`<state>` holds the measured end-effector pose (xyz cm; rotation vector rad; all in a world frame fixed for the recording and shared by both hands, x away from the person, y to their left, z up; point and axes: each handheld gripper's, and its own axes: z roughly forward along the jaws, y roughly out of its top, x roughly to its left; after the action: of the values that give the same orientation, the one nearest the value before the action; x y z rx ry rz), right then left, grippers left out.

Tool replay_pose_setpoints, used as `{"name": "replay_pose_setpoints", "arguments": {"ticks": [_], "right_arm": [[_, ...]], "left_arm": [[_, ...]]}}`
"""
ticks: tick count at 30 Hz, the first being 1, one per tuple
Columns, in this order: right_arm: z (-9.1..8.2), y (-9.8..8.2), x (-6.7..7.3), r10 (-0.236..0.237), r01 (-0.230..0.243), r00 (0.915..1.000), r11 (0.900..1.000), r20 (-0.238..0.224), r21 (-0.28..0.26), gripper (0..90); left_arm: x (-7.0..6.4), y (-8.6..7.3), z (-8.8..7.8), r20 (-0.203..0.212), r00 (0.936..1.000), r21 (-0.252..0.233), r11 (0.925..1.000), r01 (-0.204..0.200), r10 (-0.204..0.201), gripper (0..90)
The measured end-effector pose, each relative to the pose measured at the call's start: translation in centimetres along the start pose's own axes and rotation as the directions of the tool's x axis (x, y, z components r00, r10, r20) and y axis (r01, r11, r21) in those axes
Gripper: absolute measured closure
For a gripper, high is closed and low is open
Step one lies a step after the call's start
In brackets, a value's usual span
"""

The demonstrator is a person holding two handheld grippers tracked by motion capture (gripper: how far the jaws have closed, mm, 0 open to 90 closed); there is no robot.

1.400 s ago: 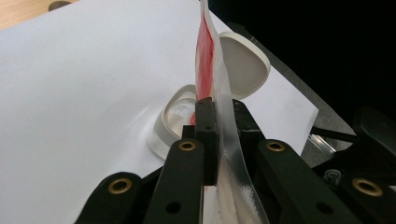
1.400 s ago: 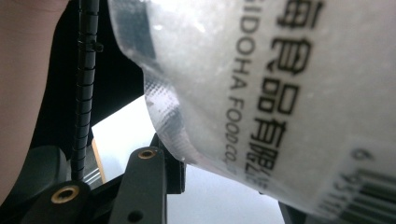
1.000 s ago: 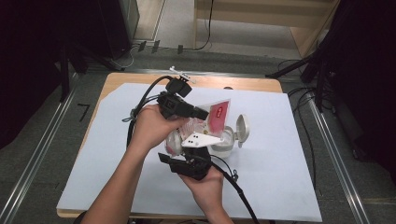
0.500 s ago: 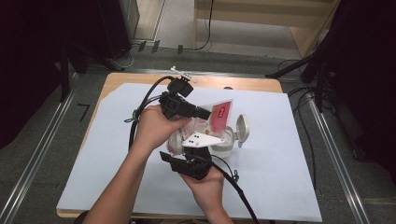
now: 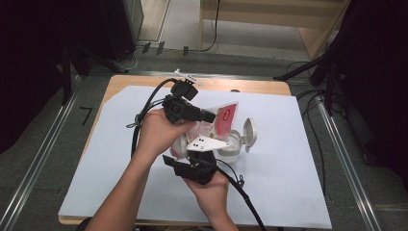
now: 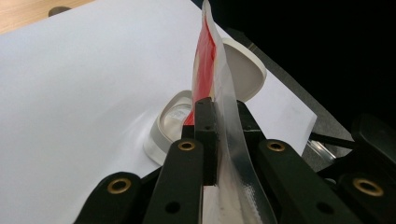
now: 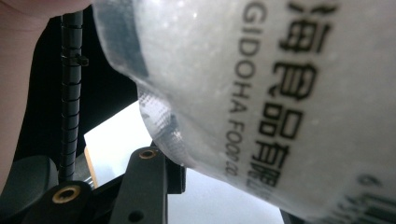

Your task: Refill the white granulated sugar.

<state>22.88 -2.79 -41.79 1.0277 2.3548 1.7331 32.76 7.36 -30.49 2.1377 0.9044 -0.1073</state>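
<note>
One sachet [image 5: 219,126], red at its upper part and clear with black print lower down, is held above the middle of the surface [image 5: 298,183], directly over one white round container [image 5: 233,147] whose hinged lid [image 5: 250,131] stands open toward the right edge. In the high view the left tongs [image 5: 211,116] come in from the left side and meet the sachet's upper portion; the left gripper view shows its two black jaws pressed together on the sachet's [image 6: 219,93] clear sealed edge, with the open container [image 6: 175,121] and lid [image 6: 243,65] on the white sheet beyond. The right tongs [image 5: 202,151] approach from the near edge and meet the sachet's lower part. In the right gripper view the printed film [image 7: 280,93] bulges close across the lens, one black jaw sits against its lower fold, and whether the pair is clamped on it cannot be told.

Step in hand, as judged: the sachet is supported at two places above the open container, in preparation for opening it or emptying it into the container. The next move would call for a firm pinch by both tongs on opposite sides of the seal, a pull apart to tear it, and keeping the torn mouth over the container's opening so that nothing falls on the sheet.

Count: one sachet, one container with one attached lid, two tongs, two hands, one white sheet over the wooden surface.
</note>
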Motion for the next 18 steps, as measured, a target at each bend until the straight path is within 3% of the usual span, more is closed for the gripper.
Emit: {"name": "replay_pose_setpoints", "arguments": {"ticks": [6,18], "right_arm": [[0.11,-0.08,-0.09,-0.003,0.003,0.9999,1.000,0.013,-0.002,64.1],[-0.05,-0.18,0.24,-0.001,0.001,0.9999,1.000,0.011,-0.012,64.1]], "left_arm": [[0.20,-0.01,0.19,0.021,0.9998,-0.003,1.0000,0.008,-0.008,84.1],[-0.08,-0.01,0.18,0.016,0.9999,0.008,1.0000,-0.002,0.002,84.5]]}}
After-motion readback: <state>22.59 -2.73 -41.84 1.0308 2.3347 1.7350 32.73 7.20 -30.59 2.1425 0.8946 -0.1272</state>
